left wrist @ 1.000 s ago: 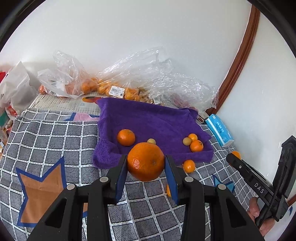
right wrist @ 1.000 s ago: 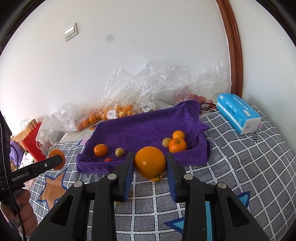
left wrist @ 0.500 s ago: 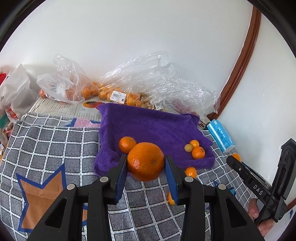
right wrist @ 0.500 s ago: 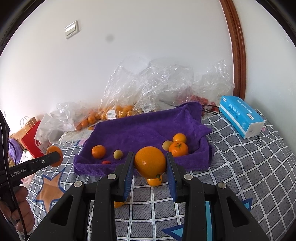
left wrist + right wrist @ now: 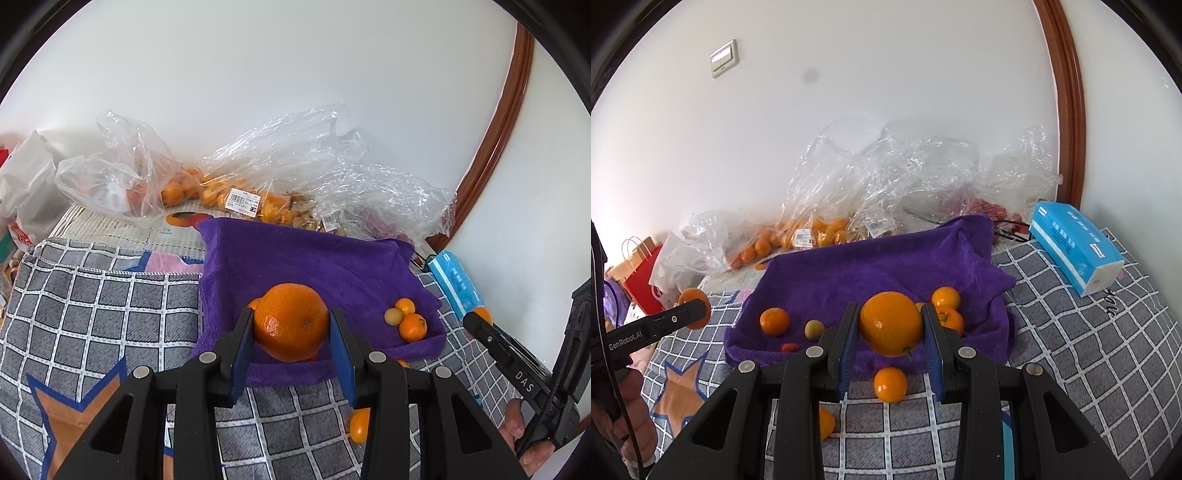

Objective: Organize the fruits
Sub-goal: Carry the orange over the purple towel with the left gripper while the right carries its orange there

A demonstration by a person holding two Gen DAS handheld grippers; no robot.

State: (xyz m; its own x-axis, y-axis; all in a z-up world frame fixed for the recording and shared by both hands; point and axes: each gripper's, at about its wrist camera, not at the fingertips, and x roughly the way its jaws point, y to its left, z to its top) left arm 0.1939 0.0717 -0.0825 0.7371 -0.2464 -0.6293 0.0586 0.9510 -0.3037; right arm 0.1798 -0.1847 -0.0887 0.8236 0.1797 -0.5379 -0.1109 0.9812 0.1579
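My left gripper (image 5: pixel 291 332) is shut on a large orange (image 5: pixel 291 321), held above the near edge of the purple towel (image 5: pixel 314 258). My right gripper (image 5: pixel 890 332) is shut on another large orange (image 5: pixel 891 323) above the same towel (image 5: pixel 879 269). On the towel lie a mandarin (image 5: pixel 774 321), a pale round fruit (image 5: pixel 814 329), a small red fruit (image 5: pixel 789 347) and a cluster of mandarins (image 5: pixel 410 321) at the right. Two mandarins (image 5: pixel 890 384) lie on the checked cloth in front. The right gripper shows in the left view (image 5: pixel 476 319), the left in the right view (image 5: pixel 694 308).
Clear plastic bags of oranges (image 5: pixel 236 192) and other fruit line the wall behind the towel. A blue tissue pack (image 5: pixel 1075 247) lies at the right. A red paper bag (image 5: pixel 639 277) stands at the far left. The checked cloth (image 5: pixel 1089 350) covers the surface.
Both grippers have moved forward toward the towel, each still holding its orange. The towel and its fruits now sit closer below the held oranges.
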